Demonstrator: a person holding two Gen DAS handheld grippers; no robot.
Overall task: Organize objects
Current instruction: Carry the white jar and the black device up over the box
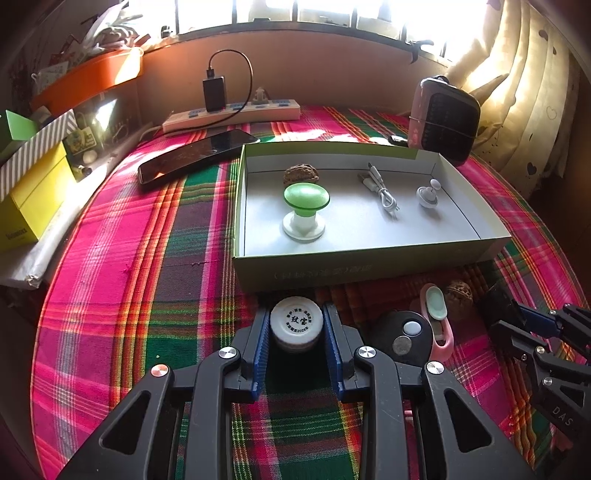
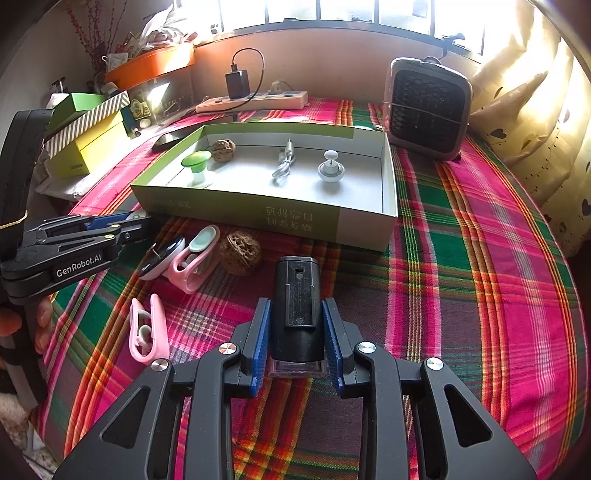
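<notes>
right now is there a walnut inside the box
Yes, a walnut lies in the box, right behind the green knob.

Both wrist views low, angled down; share box [image 1: 369,258].

You are working in a lived-in room of a home: the table [image 2: 461,258] wears a bright plaid cloth, and a window [image 1: 332,11] behind its far edge has a heart-print curtain [image 2: 535,122] at the right. Along that far edge lie a power strip [image 1: 236,114] with a charger plugged in and a small heater [image 2: 428,107], while gift boxes [image 2: 88,125] and an orange tray [image 2: 151,62] of clutter crowd the far left corner
</notes>
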